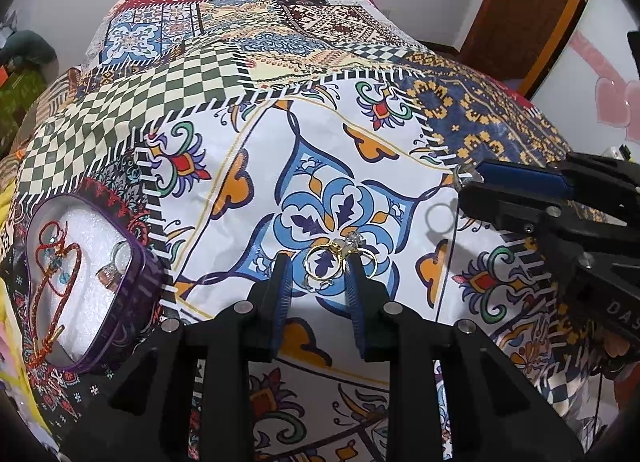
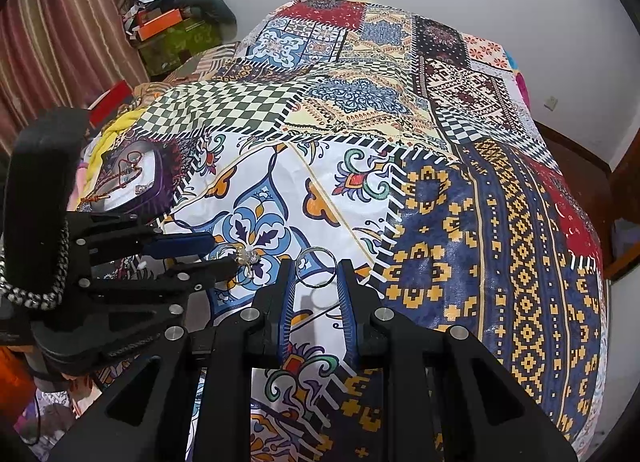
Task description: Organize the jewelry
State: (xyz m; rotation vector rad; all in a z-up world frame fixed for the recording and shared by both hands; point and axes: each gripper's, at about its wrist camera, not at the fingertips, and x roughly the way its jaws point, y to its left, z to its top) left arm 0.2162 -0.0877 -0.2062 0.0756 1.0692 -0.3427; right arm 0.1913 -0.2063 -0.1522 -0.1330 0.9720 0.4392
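Observation:
On the patchwork cloth [image 1: 256,166] lie linked gold rings [image 1: 320,267], and my left gripper [image 1: 317,262] stands open around them. A ring with a clear stone [image 1: 354,240] sits at its right fingertip. The right wrist view shows that cluster of rings [image 2: 248,256] at the tips of the left gripper [image 2: 218,253]. A plain silver ring [image 2: 316,266] lies on the cloth between the tips of my right gripper [image 2: 316,273], which is open. The silver ring [image 1: 440,218] shows again just ahead of the right gripper [image 1: 466,187].
A purple tin [image 1: 136,294] at the left holds white foam, a red cord bracelet [image 1: 52,262] and a ring [image 1: 114,268]. The tin [image 2: 160,182] is behind the left gripper. A striped curtain [image 2: 60,42] and piled boxes [image 2: 172,30] stand at the far left.

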